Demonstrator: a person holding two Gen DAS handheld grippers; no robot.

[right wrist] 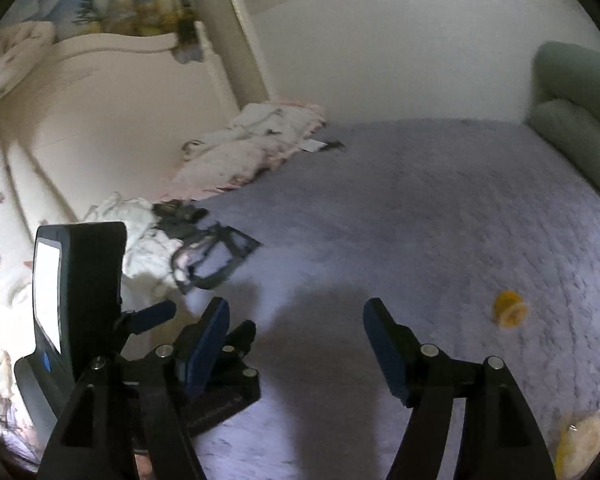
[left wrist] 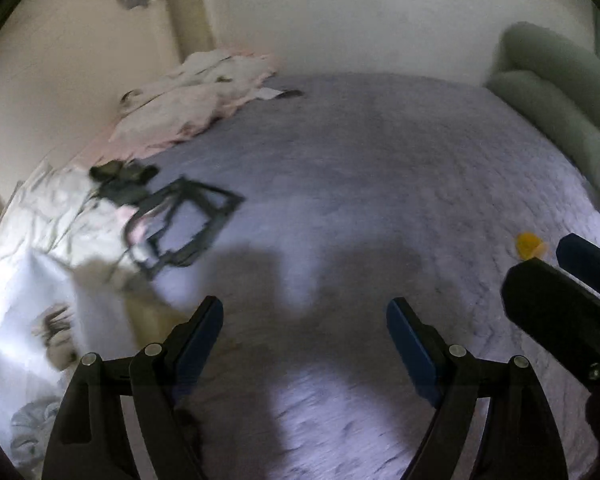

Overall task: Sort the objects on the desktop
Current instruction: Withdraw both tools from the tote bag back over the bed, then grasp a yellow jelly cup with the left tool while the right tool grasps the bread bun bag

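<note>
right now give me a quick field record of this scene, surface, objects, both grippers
surface: lilac bedspread
yellow object: small, blurred, lying on the bedspread to the right
black strap item: near the left edge beside crumpled white cloth
green cushions: far right edge
left gripper: open, nothing between the jaws
right gripper: open, nothing between the jaws
</note>
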